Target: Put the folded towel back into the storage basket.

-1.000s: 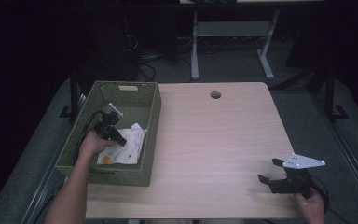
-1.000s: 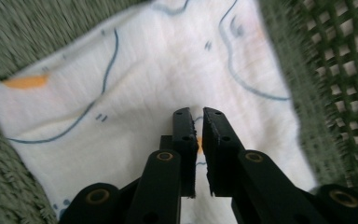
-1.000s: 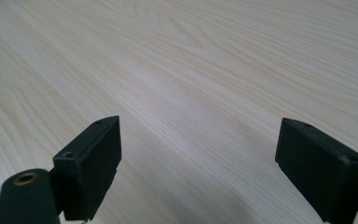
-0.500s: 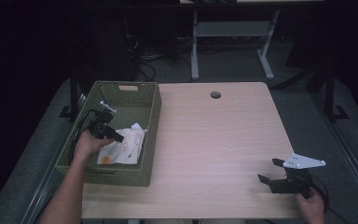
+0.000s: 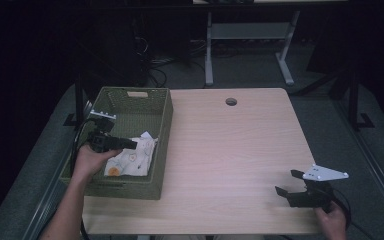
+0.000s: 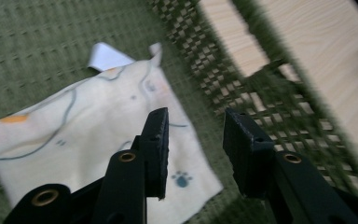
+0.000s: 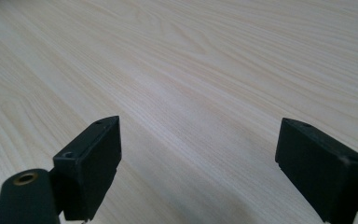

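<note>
One cloth [image 5: 129, 157], cream with small prints, lies flat on the floor of the one green basket [image 5: 162, 125], towards its right wall. One basket, one cloth, two grippers. The left gripper [image 5: 130, 144] hangs just above the cloth; its jaws have just been opening, nothing is between them, and the cloth lies released below. A folded white corner, possibly a tag, shows at the cloth's far edge in the blurred left gripper view. The right gripper [image 5: 286, 184] rests near the table's [image 5: 230, 145] right front corner, jaws spread wide over bare wood, well apart from the basket. A round hole [image 5: 231, 101] sits near the table's far edge.
</note>
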Demonstrator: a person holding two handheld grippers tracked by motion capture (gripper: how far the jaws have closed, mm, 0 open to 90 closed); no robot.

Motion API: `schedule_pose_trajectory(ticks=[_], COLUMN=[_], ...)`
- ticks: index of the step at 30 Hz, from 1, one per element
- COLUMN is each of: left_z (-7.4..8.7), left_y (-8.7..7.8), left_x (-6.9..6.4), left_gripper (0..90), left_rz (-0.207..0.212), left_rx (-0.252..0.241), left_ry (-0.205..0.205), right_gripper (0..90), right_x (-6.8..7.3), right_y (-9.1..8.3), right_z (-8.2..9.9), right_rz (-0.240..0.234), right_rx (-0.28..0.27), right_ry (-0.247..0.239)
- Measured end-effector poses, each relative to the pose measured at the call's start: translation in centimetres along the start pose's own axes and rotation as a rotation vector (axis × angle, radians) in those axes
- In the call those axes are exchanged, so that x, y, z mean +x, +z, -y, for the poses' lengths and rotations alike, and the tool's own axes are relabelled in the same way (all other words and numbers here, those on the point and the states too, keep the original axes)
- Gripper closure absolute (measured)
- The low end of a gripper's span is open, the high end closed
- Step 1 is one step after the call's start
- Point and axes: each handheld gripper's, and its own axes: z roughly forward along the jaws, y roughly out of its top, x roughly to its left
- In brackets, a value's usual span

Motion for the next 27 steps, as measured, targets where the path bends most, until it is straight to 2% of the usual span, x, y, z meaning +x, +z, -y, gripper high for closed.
schedule_pose_trajectory(ticks=[3, 8, 17, 20, 27], left_z=[0.3, 0.4, 0.5, 0.7, 1.3], left_y=[-0.3, -0.9, -1.5, -1.7, -2.0], left_x=[-0.5, -1.1, -2.1, -2.3, -3.2], left_gripper=[58.6, 53.7, 48.2, 46.6, 42.9], left_rz=[0.001, 0.038, 0.092, 0.098, 0.112], left_rx=[-0.018, -0.06, -0.114, -0.123, -0.149], left_ry=[-0.002, 0.01, 0.01, 0.01, 0.017], right_gripper=[13.7, 13.7, 13.7, 13.7, 13.7], right_x=[0.1, 0.5, 0.6, 0.5, 0.3], right_y=[-0.1, 0.1, 0.1, 0.0, -0.3], right_z=[0.0, 0.1, 0.6, 0.6, 0.7], right_rz=[-0.004, -0.006, 0.012, 0.009, 0.007], right_rx=[-0.01, -0.008, -0.011, -0.017, -0.029], right_ry=[0.018, 0.017, 0.043, 0.06, 0.062])
